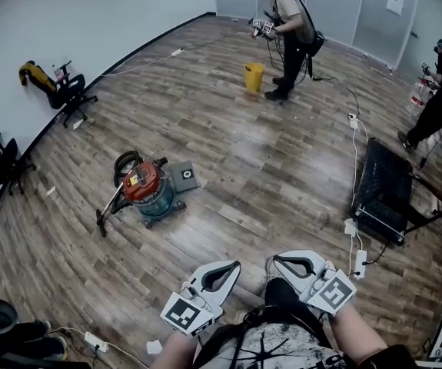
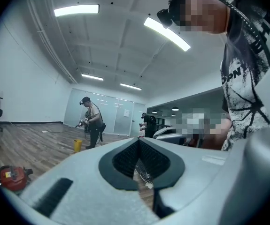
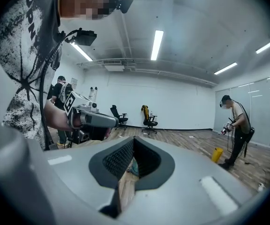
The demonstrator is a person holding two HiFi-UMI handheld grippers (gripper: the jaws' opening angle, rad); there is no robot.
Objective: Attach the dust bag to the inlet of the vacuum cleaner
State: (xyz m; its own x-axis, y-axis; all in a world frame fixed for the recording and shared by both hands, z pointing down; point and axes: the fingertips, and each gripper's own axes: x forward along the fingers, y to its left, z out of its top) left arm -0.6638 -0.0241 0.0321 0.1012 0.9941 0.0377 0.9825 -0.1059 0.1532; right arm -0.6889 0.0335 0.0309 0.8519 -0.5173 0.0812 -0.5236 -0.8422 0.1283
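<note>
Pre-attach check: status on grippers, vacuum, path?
Left gripper and right gripper jaws shut, empty, near body. Vacuum cleaner on floor ahead left, untouched, grey square piece beside it. Nothing seen in the way.

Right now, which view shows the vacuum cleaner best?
Head view: the whole vacuum cleaner sits unobstructed on the floor. Left gripper view catches only its red top; right gripper view hardly shows it.
</note>
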